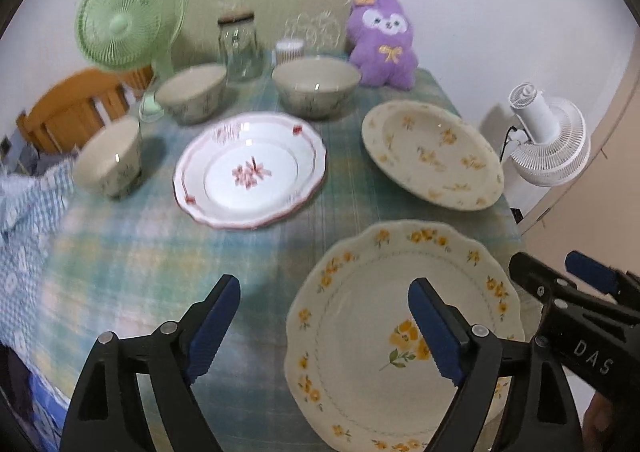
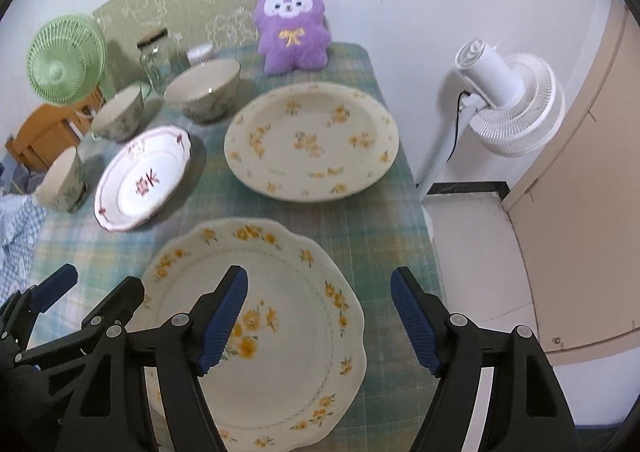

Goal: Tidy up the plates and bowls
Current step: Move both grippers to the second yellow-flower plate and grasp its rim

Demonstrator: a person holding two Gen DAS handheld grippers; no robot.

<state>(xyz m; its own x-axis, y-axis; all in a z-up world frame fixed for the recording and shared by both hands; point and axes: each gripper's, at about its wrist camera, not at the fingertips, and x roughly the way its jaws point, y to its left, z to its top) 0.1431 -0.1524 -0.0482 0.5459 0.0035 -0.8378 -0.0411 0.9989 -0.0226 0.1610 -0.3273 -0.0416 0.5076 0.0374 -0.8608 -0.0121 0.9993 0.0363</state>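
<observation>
Left wrist view: the left gripper (image 1: 324, 326) hangs spread and empty above the scalloped yellow-flowered plate (image 1: 360, 332) on the checked tablecloth (image 1: 160, 260). The right gripper (image 2: 318, 318), marked "DAS", gapes likewise over its right rim.

Three plates (image 1: 404, 336), three bowls (image 1: 316, 86)

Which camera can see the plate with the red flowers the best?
The left wrist view. There the red-flowered plate lies near the middle of the picture, seen almost from above, so its whole wavy rim and centre flower show. The right wrist view shows the same plate off to the left, smaller and squashed by the slant, beside a bowl.
</observation>
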